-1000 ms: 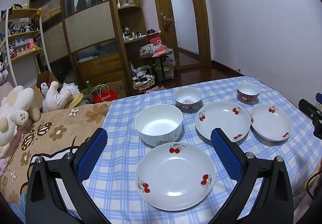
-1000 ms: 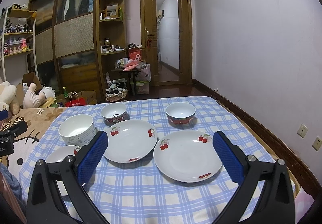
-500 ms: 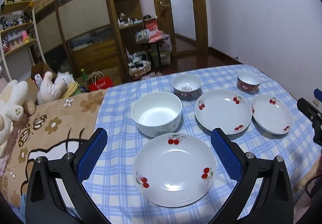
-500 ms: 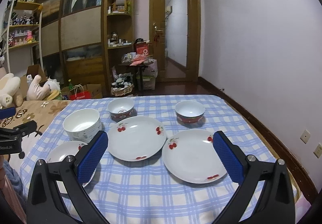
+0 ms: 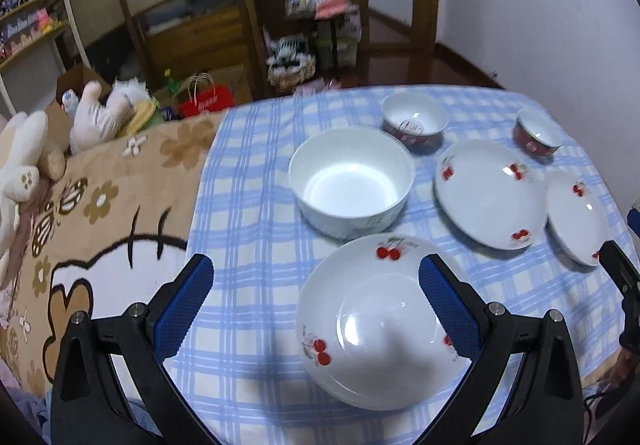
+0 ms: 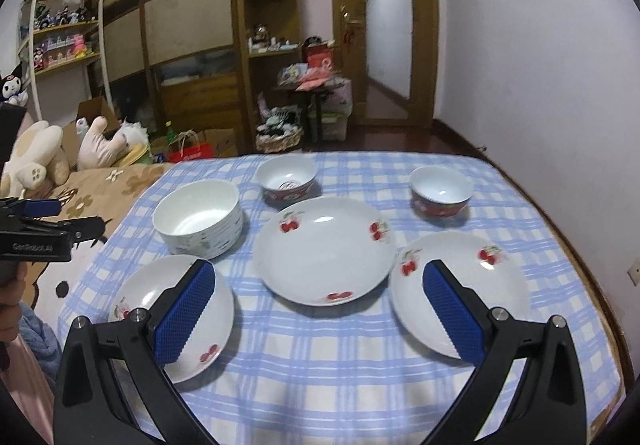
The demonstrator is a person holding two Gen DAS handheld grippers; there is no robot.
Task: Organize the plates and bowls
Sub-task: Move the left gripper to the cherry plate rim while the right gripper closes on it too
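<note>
Left gripper point(image 5: 316, 309): blue pads spread wide, nothing between them; hovers above the near-left plate, right pad over that plate's rim.
Right gripper point(image 6: 318, 315): spread wide, empty; held above the cloth between the near-left and near-right plates.
Near-left plate point(image 5: 380, 321): white, cherry print, at the table's near edge, just in front of the large bowl.
Large white bowl point(image 6: 199, 219): upright, empty, left side of the table.
Middle plate point(image 6: 324, 249): largest of the three plates, centre of the table, in front of one small bowl.
Near-right plate point(image 6: 480, 285): just beside the middle plate; whether the rims touch, cannot tell.
Small bowls: two, red outside, white inside; one point(image 6: 287, 177) behind the middle plate, the other point(image 6: 441, 191) behind the near-right plate.
Surface: blue-and-white checked tablecloth point(image 6: 320, 365).
Person: a hand point(image 6: 10, 301) at the far left edge of the right wrist view holds the left gripper's handle.
</note>
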